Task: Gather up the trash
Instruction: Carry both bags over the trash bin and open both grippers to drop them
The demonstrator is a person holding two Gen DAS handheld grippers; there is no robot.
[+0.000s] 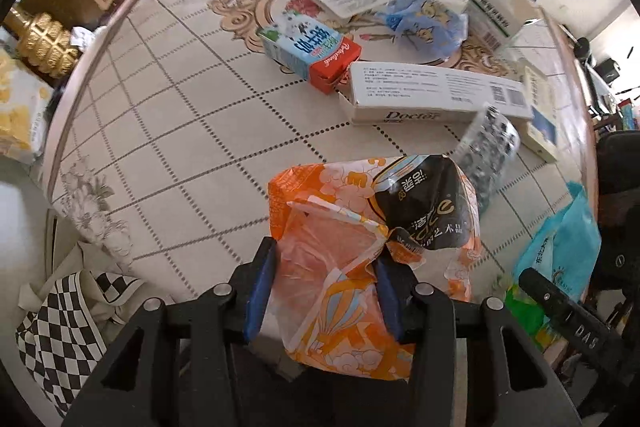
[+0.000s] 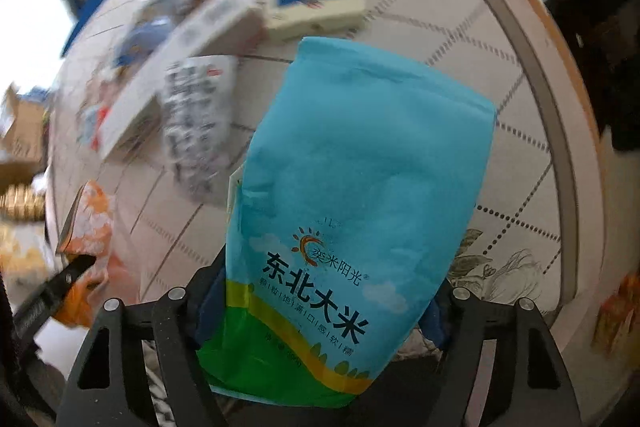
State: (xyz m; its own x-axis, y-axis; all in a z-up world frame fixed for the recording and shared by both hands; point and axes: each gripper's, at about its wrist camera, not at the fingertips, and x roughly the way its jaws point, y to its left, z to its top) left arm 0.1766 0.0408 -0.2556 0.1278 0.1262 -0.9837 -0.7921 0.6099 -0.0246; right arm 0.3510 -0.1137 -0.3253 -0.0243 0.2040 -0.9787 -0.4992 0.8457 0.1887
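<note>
Across the tiled desk [image 1: 192, 115] a milk carton [image 1: 310, 53], a long white box [image 1: 432, 93] and other packaging remain uncollected. Both grippers are loaded: the left gripper [image 1: 324, 291] has its jaws clamped on a crumpled orange wrapper [image 1: 360, 227] lifted over the desk's near edge, while the right gripper [image 2: 320, 311] has its jaws pressed on a blue rice bag [image 2: 360, 167].

Left gripper [image 1: 324, 291] clamped, right gripper [image 2: 324, 303] clamped, both pointing down

Bare desk [image 1: 192, 131] lies left of the left hand-held gripper [image 1: 324, 291]; ahead, milk carton [image 1: 310, 53] and long box [image 1: 432, 93] block passage.
</note>
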